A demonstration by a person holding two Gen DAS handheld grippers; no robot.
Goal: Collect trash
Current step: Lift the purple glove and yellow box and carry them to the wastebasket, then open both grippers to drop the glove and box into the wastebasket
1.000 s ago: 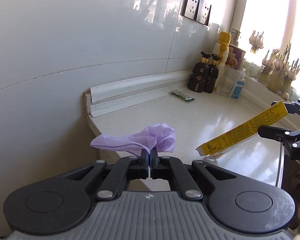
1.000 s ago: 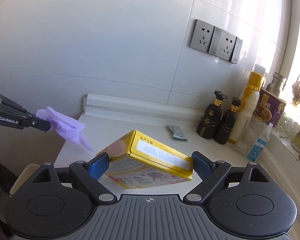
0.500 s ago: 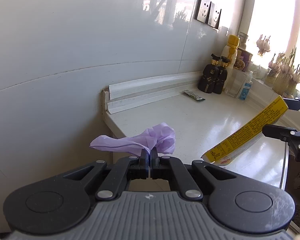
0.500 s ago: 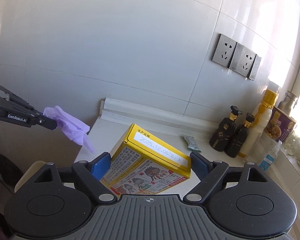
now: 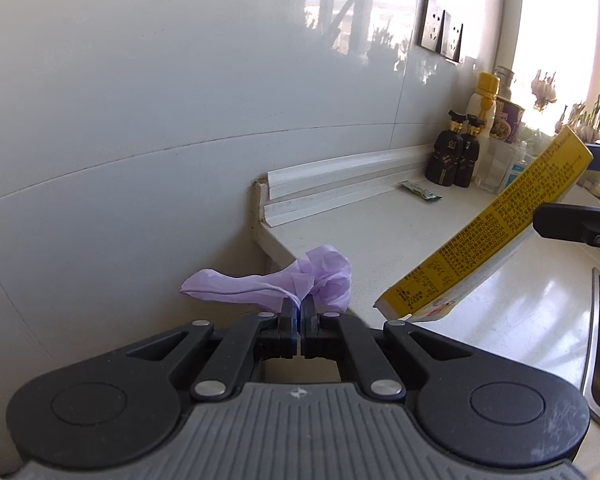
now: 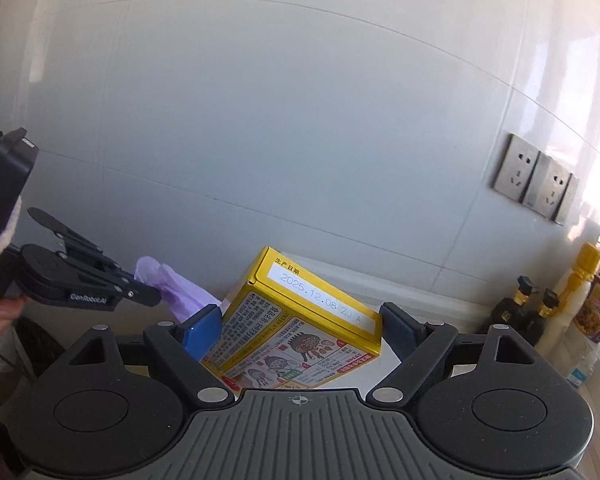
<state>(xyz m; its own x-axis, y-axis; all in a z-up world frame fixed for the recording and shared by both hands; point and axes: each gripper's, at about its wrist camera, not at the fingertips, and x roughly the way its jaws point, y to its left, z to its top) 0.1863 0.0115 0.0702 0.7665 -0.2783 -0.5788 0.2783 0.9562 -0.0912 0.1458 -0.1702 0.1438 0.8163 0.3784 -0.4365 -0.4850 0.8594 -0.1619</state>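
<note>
Left wrist view: left gripper (image 5: 299, 307) pinched tight on a crumpled purple glove (image 5: 284, 285), held in the air off the end of the counter (image 5: 364, 236). Right gripper (image 6: 300, 330) spread wide around a yellow box (image 6: 300, 320), box tilted, blue pads (image 6: 202, 330) on its side walls, clear of the counter. Green wrapper (image 5: 421, 191) lies by the backsplash near the dark bottles (image 5: 456, 156), not collected. No bin visible in either view.

Risks: glove is thin film held by a small fold, could slip out on a fast swing. Box is thin card gripped across its width; squeeze too hard and it buckles, too light and it rotates out.
</note>
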